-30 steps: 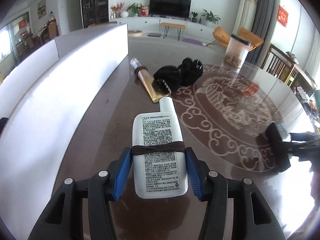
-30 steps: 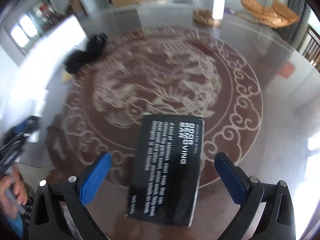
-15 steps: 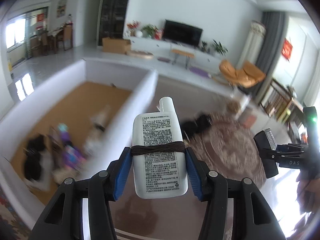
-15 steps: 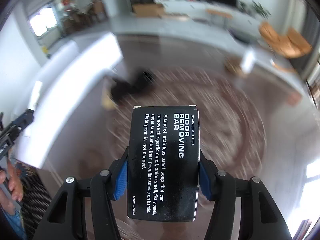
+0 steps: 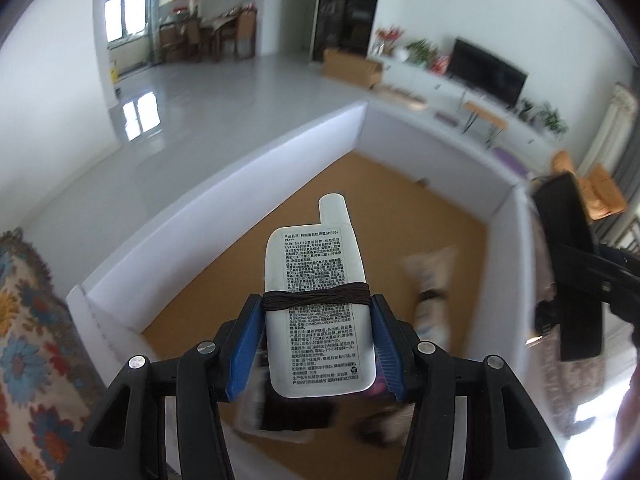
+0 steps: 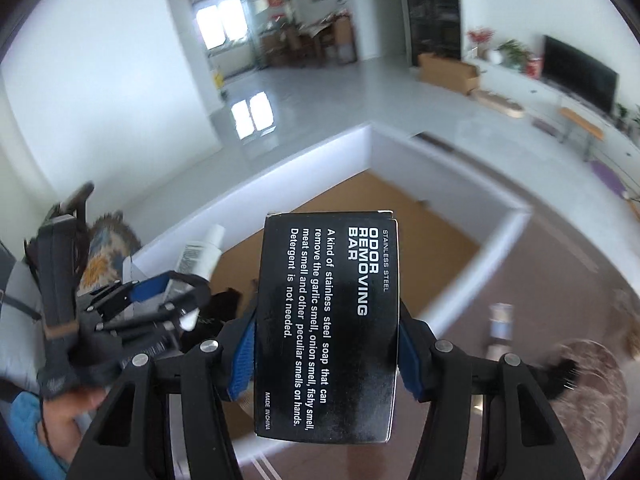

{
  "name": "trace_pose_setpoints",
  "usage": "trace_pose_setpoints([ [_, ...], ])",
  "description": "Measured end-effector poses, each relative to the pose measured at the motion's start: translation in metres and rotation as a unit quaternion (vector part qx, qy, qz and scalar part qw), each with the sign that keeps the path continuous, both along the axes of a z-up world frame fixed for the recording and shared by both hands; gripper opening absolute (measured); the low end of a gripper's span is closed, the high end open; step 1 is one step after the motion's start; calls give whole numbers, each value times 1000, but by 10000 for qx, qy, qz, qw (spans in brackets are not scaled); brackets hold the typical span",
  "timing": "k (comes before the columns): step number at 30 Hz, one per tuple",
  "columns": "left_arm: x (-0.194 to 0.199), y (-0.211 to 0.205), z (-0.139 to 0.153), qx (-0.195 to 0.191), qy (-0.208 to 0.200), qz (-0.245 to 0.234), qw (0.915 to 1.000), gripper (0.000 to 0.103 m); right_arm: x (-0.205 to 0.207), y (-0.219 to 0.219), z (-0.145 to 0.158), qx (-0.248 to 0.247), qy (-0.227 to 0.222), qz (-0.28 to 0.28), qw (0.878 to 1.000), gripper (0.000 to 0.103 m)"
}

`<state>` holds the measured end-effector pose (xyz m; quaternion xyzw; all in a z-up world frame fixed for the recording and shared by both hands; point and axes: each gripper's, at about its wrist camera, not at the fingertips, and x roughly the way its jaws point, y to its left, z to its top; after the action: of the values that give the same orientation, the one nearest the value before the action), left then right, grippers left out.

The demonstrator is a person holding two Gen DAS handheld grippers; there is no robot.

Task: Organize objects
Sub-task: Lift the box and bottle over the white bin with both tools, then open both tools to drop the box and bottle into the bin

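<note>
My left gripper point(image 5: 318, 344) is shut on a white sunscreen bottle point(image 5: 316, 276) with a brown hair tie around it, held above the white-walled box point(image 5: 224, 184) with a cork-brown floor. My right gripper point(image 6: 326, 340) is shut on a black odor-removing-bar box point(image 6: 328, 320), held over the same box's point(image 6: 448, 184) near wall. The left gripper and bottle point(image 6: 200, 256) show at the left of the right wrist view. The black box point(image 5: 568, 264) shows at the right of the left wrist view.
Blurred items lie on the box floor, among them a pale bottle point(image 5: 430, 292) and dark things point(image 6: 224, 308) under the grippers. The brown patterned table point(image 6: 560, 320) lies right of the box. A flowered rug point(image 5: 24, 320) lies to the left.
Both grippers rose and swung left from the table to above the white box. The right gripper closed on the black box, which lay between its open jaws a second ago.
</note>
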<state>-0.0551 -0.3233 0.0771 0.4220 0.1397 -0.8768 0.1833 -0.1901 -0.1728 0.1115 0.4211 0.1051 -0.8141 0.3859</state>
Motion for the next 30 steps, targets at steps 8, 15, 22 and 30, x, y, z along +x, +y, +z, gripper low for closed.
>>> trace_pose_setpoints([
  [8,3,-18,-38,-111,-697,138,9974,70,-8,-57,-69,-17,-786,263,9966,71],
  [15,22,35,-9,-52,90,-61,9999,72,9,26,-37,45,101,-50,9999,95],
  [22,39,164,21,326,865,-1420,9855,95,31,191,-73,666,559,-1140,9897,97],
  [30,35,287,-43,339,313,-2284,9725,101,79,351,-147,1035,109,-2688,9576,97],
])
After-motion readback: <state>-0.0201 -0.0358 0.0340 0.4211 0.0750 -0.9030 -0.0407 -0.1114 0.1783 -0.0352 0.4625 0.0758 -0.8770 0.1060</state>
